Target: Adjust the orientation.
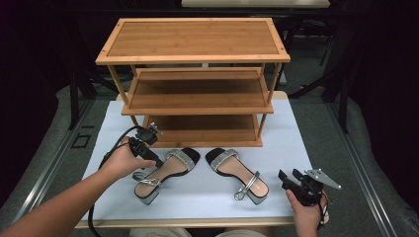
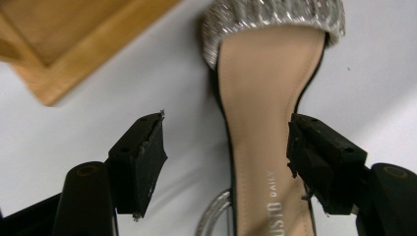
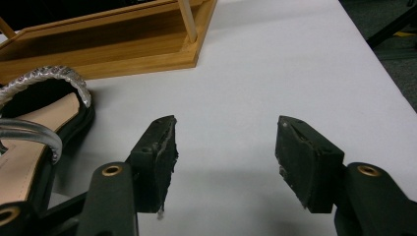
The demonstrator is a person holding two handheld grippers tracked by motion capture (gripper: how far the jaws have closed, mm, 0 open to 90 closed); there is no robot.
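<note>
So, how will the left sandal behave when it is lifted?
The left sandal looks light and probably stiff in the sole. Its block heel may make it tip backward. The loose ankle strap will likely flop.

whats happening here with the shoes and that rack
A person at a white table holds a gripper in each hand. The left gripper is open and lowered over the left sandal, its jaws straddling the insole but not closed on it. The right gripper is open and sits beside the right sandal, off to its right. Both sandals lie on the table in front of a three-tier bamboo shoe rack, whose shelves hold nothing yet.
</note>
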